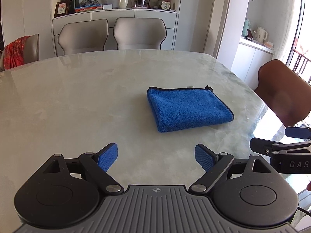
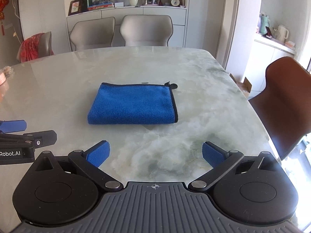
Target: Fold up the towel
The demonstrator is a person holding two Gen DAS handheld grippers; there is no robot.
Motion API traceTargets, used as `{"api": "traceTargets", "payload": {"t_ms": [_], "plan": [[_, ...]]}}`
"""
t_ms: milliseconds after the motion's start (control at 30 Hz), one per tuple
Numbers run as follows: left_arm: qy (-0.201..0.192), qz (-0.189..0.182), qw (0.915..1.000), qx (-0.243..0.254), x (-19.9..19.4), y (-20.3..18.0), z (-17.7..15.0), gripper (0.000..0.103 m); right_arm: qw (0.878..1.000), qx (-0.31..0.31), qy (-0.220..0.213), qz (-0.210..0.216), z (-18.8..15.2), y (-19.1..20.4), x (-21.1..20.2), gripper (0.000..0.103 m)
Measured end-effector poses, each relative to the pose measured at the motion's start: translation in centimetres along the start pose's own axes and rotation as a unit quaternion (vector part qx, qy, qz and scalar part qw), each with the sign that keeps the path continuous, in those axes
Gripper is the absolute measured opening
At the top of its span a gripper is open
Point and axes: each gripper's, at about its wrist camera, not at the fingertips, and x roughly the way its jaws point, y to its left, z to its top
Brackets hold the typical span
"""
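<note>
A blue towel (image 1: pixel 187 108) with a black hem lies folded into a thick rectangle on the marble table (image 1: pixel 77 97); it also shows in the right wrist view (image 2: pixel 134 104). My left gripper (image 1: pixel 156 156) is open and empty, held above the table, short of the towel and to its left. My right gripper (image 2: pixel 155 154) is open and empty, short of the towel's near edge. Each gripper shows at the edge of the other's view: the right one (image 1: pixel 279 141) and the left one (image 2: pixel 25 134). Neither touches the towel.
Two grey chairs (image 1: pixel 112 35) stand at the table's far side, a brown chair (image 2: pixel 287 101) at its right side. A chair with a red cloth (image 1: pixel 16 52) is at the far left. A sideboard (image 1: pixel 116 13) with a vase and frames stands behind.
</note>
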Motion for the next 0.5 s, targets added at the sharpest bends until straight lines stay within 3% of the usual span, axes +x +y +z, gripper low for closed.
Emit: {"api": "traceTargets", "payload": {"t_ms": [500], "plan": [[-0.005, 0.014, 0.9998, -0.012, -1.0, -0.5, -0.4, 0.090, 1.000, -0.001, -0.003, -0.002, -0.7, 0.4, -1.0, 0.102]]}}
